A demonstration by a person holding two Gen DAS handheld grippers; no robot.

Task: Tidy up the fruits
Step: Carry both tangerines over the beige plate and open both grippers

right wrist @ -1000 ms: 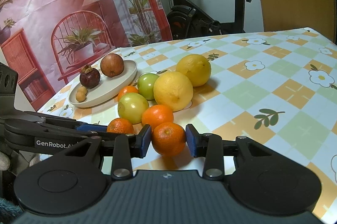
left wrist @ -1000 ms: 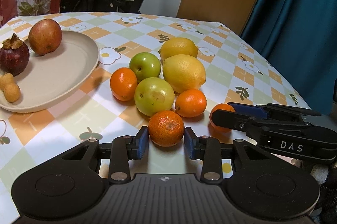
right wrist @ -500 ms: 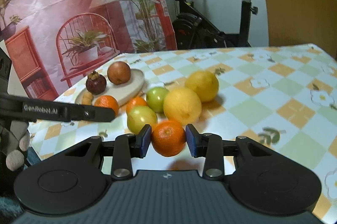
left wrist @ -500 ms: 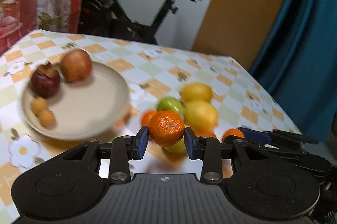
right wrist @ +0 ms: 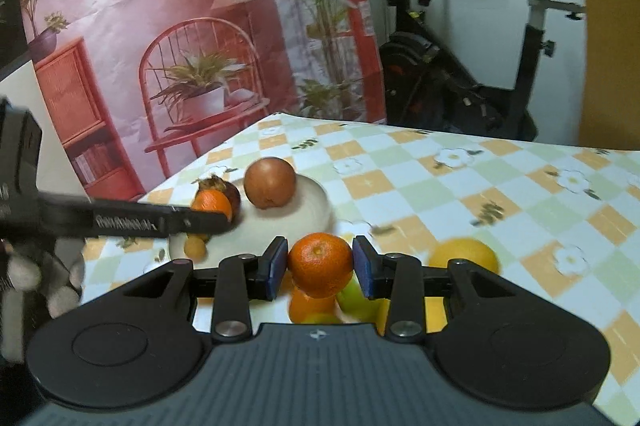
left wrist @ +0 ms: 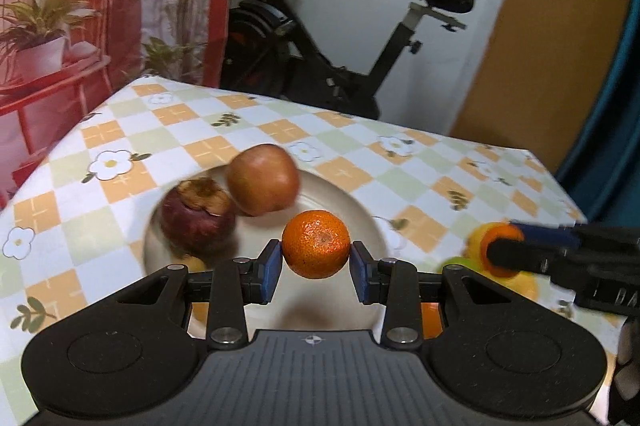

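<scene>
Left gripper (left wrist: 316, 258) clamped on mandarin (left wrist: 316, 244) right above plate (left wrist: 372, 226), nearer than right gripper (right wrist: 320, 266) gripping second mandarin (right wrist: 320, 264) short of the rim.

- The left wrist camera sits just behind the left gripper (left wrist: 316, 272), looking forward and down along its fingers, close above the plate (left wrist: 352, 214) on the checked table (left wrist: 132, 129).
- The right wrist camera rides behind the right gripper (right wrist: 320, 266), facing the same way from further right and a little further back.
- Both views share the plate, the table's far edge, the exercise bike (left wrist: 320, 37) and the red backdrop (right wrist: 160, 5).
- Each camera catches the other gripper from the side.
</scene>
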